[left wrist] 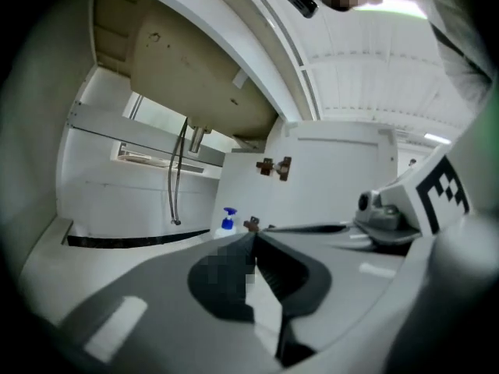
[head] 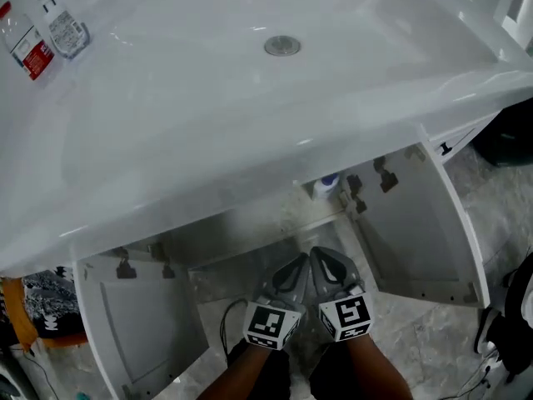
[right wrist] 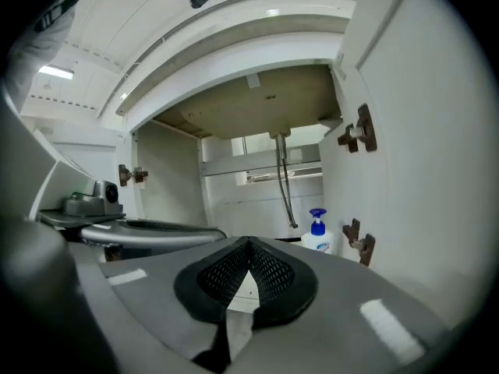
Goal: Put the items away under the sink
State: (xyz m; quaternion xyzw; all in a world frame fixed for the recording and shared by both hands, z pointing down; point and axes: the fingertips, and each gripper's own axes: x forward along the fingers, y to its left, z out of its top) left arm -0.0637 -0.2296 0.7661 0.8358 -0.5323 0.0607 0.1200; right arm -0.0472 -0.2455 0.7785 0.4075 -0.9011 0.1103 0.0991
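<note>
Both cabinet doors under the white sink [head: 208,115] stand open. Inside, at the back right, a white pump bottle with a blue top [head: 326,186] [left wrist: 226,221] [right wrist: 317,234] stands upright. My left gripper [head: 300,262] [left wrist: 253,237] and right gripper [head: 321,257] [right wrist: 249,241] are side by side in front of the opening, pointing into it. Each is shut, and nothing is between the jaws. On the sink's top left corner are a clear bottle with a red label [head: 25,47] and another clear bottle [head: 63,28].
The left door [head: 141,323] and right door [head: 425,232] flank the opening, with hinges [right wrist: 359,131] on their inner faces. Hoses [right wrist: 284,181] hang from under the basin at the back. The floor is grey marble tile [head: 433,348]. A cable [head: 226,327] lies there.
</note>
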